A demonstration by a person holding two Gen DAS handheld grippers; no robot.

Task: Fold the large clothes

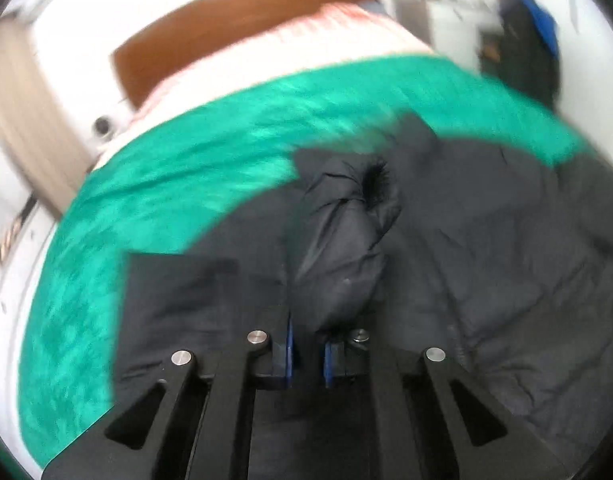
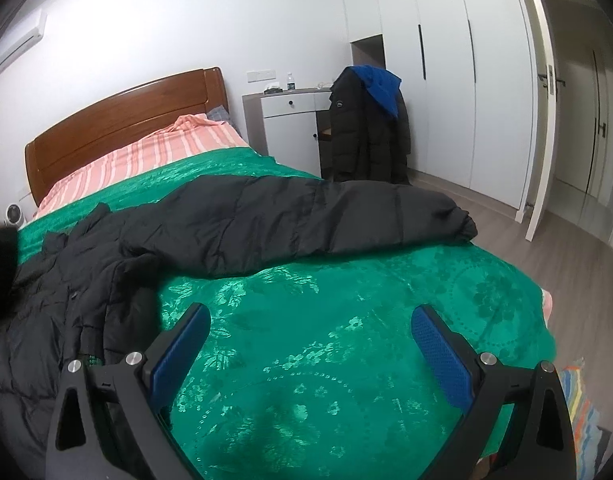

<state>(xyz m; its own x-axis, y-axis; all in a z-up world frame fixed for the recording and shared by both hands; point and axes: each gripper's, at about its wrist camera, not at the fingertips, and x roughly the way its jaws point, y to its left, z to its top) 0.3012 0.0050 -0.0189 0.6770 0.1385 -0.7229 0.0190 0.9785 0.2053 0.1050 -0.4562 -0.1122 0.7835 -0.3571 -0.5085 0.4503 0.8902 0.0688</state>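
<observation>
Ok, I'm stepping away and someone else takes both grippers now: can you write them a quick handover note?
Left hand-held gripper: shut on a bunched part of the black puffer jacket, lifted over its body.
Right hand-held gripper: open, holds nothing, above the green bedspread.
Jacket lies on the bed; one sleeve still stretches out flat toward the bed's edge.
Done: first fold under way at most.
Left: lay down the held part, fold in the sleeve, finish folding.

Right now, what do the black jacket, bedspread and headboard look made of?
Black jacket: puffy quilted synthetic shell, likely nylon or polyester, matte, stitched baffles. Bedspread: glossy green satin-like fabric, woven floral pattern. Headboard: brown wood, varnished sheen.
</observation>
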